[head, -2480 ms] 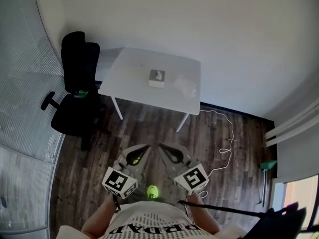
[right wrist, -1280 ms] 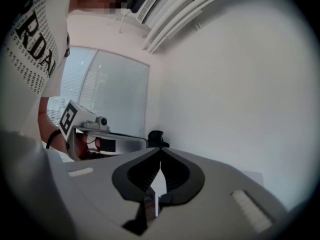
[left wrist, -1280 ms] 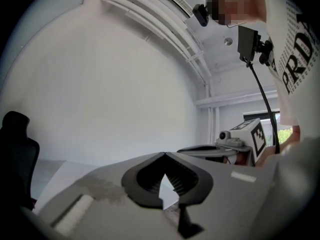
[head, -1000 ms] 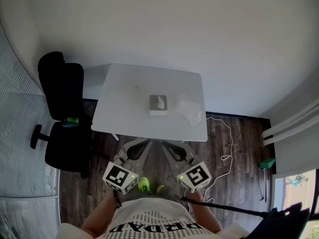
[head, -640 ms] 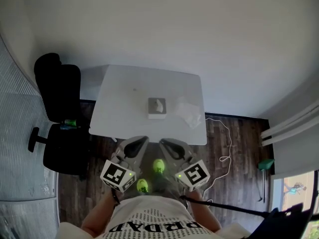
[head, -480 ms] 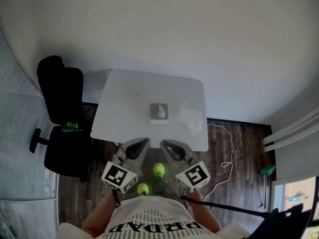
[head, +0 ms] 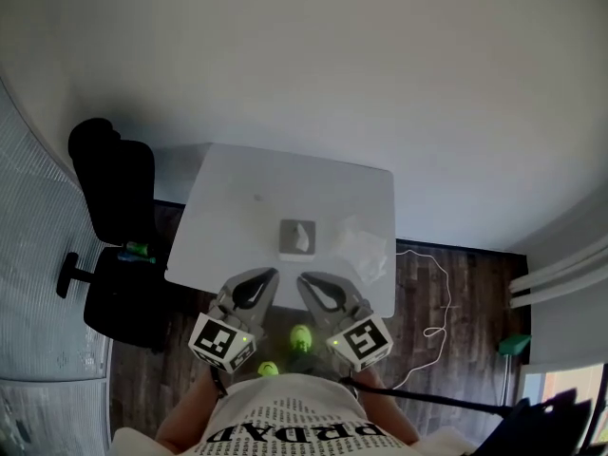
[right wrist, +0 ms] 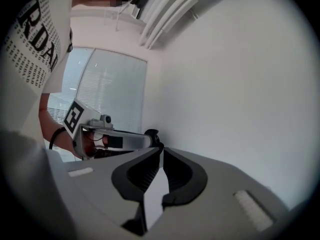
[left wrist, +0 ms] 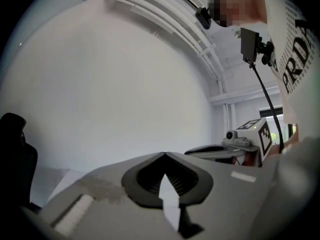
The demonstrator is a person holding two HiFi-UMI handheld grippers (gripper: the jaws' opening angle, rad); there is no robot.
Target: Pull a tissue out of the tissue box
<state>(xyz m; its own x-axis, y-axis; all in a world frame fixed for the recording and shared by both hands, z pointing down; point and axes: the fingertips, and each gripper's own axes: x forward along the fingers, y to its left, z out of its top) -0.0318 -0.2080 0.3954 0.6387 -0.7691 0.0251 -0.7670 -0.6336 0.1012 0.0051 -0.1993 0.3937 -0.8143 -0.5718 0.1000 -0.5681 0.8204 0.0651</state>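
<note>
The left gripper (head: 266,278) sits low and left of centre in the head view. Its own view shows the jaws pressed together at the tips with nothing between them. The right gripper (head: 307,283), just beside it, is likewise closed and empty. Both are held close to the person's body, with the tips near the table's (head: 237,217) front edge.

The box (head: 297,238) stands in the middle of the frame on the table, up-frame of both grippers. A tuft of tissue (head: 302,237) pokes from its top. Neither gripper touches it.

By my reading this is the approach, and the pull has not begun. The next move calls for carrying one gripper forward over the box, parting its jaws and lowering them onto the tuft. The jaws then close and draw the tissue straight up, while the other gripper may need to steady the light box.

At the left edge is a ribbed glazed panel (head: 38,255), then a black chair (head: 109,207) touching the table's left side. The tabletop is plain white. Right of the box a crumpled white sheet (head: 363,245), likely a tissue, lies near the right edge. A pale wall (head: 332,65) fills the upper frame. Dark plank floor (head: 456,350) shows at lower right, with a white cable (head: 439,288) looping across it and a green object (head: 516,343) further right.
</note>
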